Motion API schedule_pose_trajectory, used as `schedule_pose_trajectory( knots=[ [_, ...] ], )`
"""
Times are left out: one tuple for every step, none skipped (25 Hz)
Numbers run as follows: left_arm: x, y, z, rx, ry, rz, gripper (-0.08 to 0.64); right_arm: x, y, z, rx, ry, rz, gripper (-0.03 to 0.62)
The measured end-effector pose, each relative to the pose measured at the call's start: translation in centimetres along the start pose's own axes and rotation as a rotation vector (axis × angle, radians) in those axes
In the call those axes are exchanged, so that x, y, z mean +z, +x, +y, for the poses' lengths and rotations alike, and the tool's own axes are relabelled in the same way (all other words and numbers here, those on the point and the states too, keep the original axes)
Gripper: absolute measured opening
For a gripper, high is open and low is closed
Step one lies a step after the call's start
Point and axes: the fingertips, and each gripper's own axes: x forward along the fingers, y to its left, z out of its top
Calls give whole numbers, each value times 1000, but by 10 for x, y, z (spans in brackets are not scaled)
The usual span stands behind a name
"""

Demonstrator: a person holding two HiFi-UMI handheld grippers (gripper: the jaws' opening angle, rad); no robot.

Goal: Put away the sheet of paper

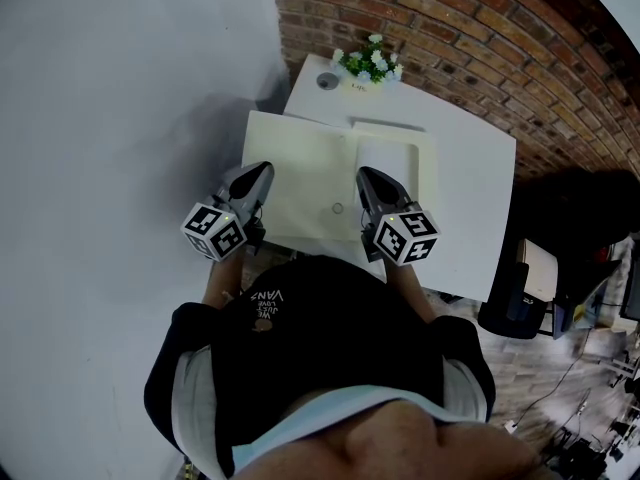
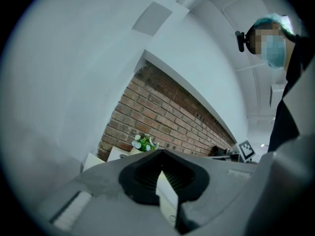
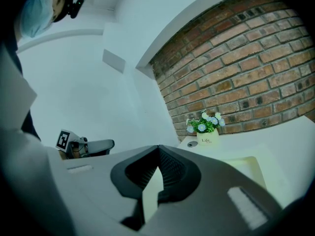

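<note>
A pale cream folder (image 1: pixel 295 173) lies open on the white table (image 1: pixel 470 198). A whiter sheet of paper (image 1: pixel 385 168) rests on its right half, and in the right gripper view the sheet (image 3: pixel 246 167) shows past the jaws. My left gripper (image 1: pixel 263 169) hovers over the folder's left near corner, its jaws shut and empty. My right gripper (image 1: pixel 364 174) sits over the sheet's near left edge, also shut with nothing in it. In each gripper view the tips meet: left gripper (image 2: pixel 160 152), right gripper (image 3: pixel 158 147).
A small pot of white flowers (image 1: pixel 370 63) and a little round grey object (image 1: pixel 327 81) stand at the table's far end by the brick wall (image 1: pixel 450 38). A dark chair (image 1: pixel 520 293) stands to the table's right. A plain white wall runs along the left.
</note>
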Motion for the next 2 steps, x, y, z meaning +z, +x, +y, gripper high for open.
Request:
schedule_pose_trajectory(
  knots=[
    [0, 1, 0, -1, -1, 1, 0, 0, 0, 0, 0, 0, 0, -2],
    [-1, 1, -1, -3, -2, 2, 0, 0, -1, -1, -1, 1, 1, -2]
  ],
)
